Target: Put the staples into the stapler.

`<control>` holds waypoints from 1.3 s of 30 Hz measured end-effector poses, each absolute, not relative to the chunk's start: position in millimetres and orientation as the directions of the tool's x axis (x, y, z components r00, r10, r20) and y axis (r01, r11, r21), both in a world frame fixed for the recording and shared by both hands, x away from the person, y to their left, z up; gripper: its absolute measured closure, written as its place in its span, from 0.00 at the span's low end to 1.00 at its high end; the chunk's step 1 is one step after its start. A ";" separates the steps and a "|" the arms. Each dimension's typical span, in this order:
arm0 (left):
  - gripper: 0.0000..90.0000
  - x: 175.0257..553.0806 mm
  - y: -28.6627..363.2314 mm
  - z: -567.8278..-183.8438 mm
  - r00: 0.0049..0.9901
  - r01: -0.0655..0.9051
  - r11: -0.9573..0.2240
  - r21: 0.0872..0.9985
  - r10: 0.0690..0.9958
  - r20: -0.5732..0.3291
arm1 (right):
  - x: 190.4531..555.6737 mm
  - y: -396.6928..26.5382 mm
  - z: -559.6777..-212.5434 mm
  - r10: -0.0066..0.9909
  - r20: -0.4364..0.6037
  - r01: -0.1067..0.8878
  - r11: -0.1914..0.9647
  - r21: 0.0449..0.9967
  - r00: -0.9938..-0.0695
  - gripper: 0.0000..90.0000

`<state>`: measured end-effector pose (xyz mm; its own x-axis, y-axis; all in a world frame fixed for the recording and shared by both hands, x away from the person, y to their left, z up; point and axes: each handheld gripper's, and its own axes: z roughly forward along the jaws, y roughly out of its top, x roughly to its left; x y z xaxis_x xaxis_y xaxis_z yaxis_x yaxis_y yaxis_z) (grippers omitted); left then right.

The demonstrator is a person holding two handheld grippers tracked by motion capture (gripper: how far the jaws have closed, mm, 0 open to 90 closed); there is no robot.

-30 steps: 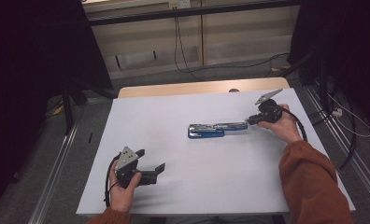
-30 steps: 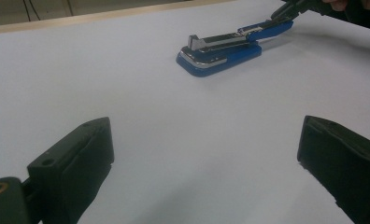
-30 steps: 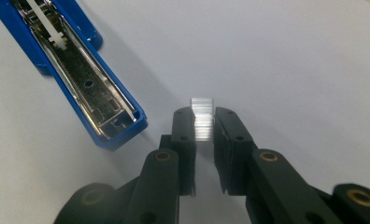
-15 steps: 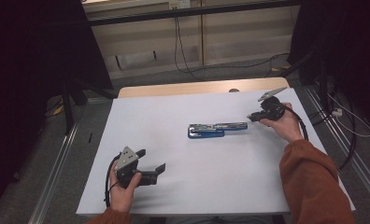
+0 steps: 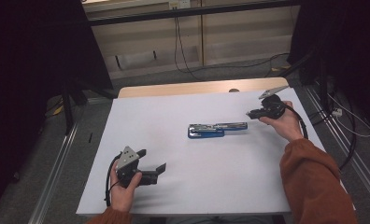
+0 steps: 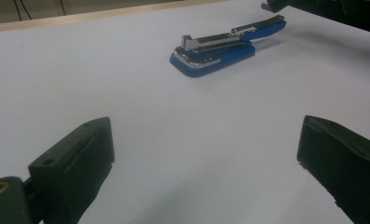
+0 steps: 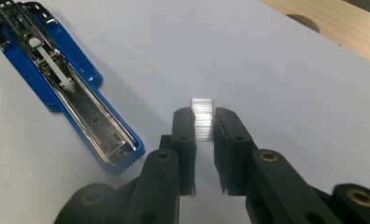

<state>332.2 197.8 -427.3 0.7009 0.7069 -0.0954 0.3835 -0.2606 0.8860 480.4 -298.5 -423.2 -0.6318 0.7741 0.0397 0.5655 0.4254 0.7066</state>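
A blue stapler (image 5: pixel 217 129) lies flipped open in the middle of the white table top (image 5: pixel 174 116); its metal staple channel faces up (image 7: pixel 75 100). My right gripper (image 7: pixel 204 122) is shut on a short silvery strip of staples (image 7: pixel 202 116), just off the stapler's open right end (image 5: pixel 255 113). My left gripper (image 5: pixel 151 163) rests near the front left edge, well apart from the stapler (image 6: pixel 223 44). Its jaws stand wide open around bare table (image 6: pixel 204 154).
A strip of wood (image 5: pixel 197 87) with a round hole (image 5: pixel 233 90) shows along the table's far edge. Cables (image 5: pixel 342 121) trail over the floor to the right. Metal rails run along both sides of the table.
The right hand has drifted slightly to the right, away from the stapler's end, with the staple strip still pinched. The left hand has kept still.
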 end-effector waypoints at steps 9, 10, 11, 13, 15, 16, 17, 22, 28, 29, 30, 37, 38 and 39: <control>0.05 333.1 198.0 -427.5 0.702 0.383 -0.262 0.886 0.706 -0.095 | 478.7 -294.3 -415.3 0.758 0.040 0.528 0.415 0.741 -0.652 0.88; 0.05 333.2 197.8 -427.7 0.701 0.386 -0.259 0.885 0.706 -0.098 | 478.6 -293.3 -413.7 0.756 0.038 0.525 0.416 0.742 -0.654 0.88; 0.05 333.4 197.6 -427.8 0.702 0.385 -0.260 0.886 0.705 -0.098 | 478.5 -292.4 -412.7 0.755 0.041 0.525 0.414 0.744 -0.654 0.88; 0.05 333.4 197.5 -427.7 0.703 0.383 -0.263 0.885 0.705 -0.095 | 478.6 -290.6 -410.8 0.750 0.044 0.519 0.413 0.748 -0.660 0.88; 0.05 333.4 197.6 -427.7 0.703 0.383 -0.263 0.886 0.705 -0.094 | 478.4 -287.8 -408.8 0.745 0.042 0.509 0.412 0.756 -0.666 0.88; 0.05 333.3 197.6 -427.5 0.703 0.384 -0.264 0.885 0.705 -0.095 | 478.1 -286.7 -408.0 0.741 0.044 0.504 0.411 0.760 -0.670 0.88; 0.05 333.4 197.9 -427.4 0.704 0.382 -0.267 0.885 0.704 -0.091 | 477.8 -285.7 -407.1 0.738 0.046 0.497 0.405 0.767 -0.673 0.88; 0.05 333.6 197.8 -427.6 0.704 0.385 -0.259 0.886 0.703 -0.100 | 476.3 -278.5 -404.3 0.724 0.037 0.471 0.408 0.782 -0.689 0.88; 0.05 333.7 196.7 -428.4 0.705 0.386 -0.263 0.884 0.703 -0.098 | 474.6 -265.4 -400.8 0.693 0.031 0.440 0.422 0.792 -0.720 0.88; 0.05 333.7 196.2 -428.2 0.707 0.385 -0.263 0.885 0.701 -0.099 | 474.3 -264.1 -400.4 0.691 0.032 0.439 0.423 0.793 -0.723 0.88; 0.05 333.7 196.0 -428.1 0.707 0.384 -0.264 0.885 0.701 -0.097 | 474.1 -262.2 -400.1 0.683 0.033 0.433 0.424 0.796 -0.729 0.88; 0.05 334.1 195.7 -427.8 0.710 0.381 -0.266 0.885 0.698 -0.095 | 474.5 -251.8 -399.3 0.662 0.043 0.415 0.416 0.809 -0.748 0.88; 0.05 334.1 195.8 -427.9 0.708 0.383 -0.264 0.885 0.699 -0.098 | 474.5 -250.4 -399.0 0.658 0.045 0.412 0.416 0.810 -0.752 0.88; 0.05 334.2 195.9 -427.9 0.708 0.383 -0.266 0.884 0.700 -0.096 | 474.3 -248.8 -398.5 0.653 0.048 0.412 0.418 0.810 -0.756 0.88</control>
<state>334.2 195.9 -427.9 0.7079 0.6997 -0.0963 0.3834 -0.2661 0.8844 474.3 -248.8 -398.5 -0.7558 0.6530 0.0477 0.4121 0.4179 0.8096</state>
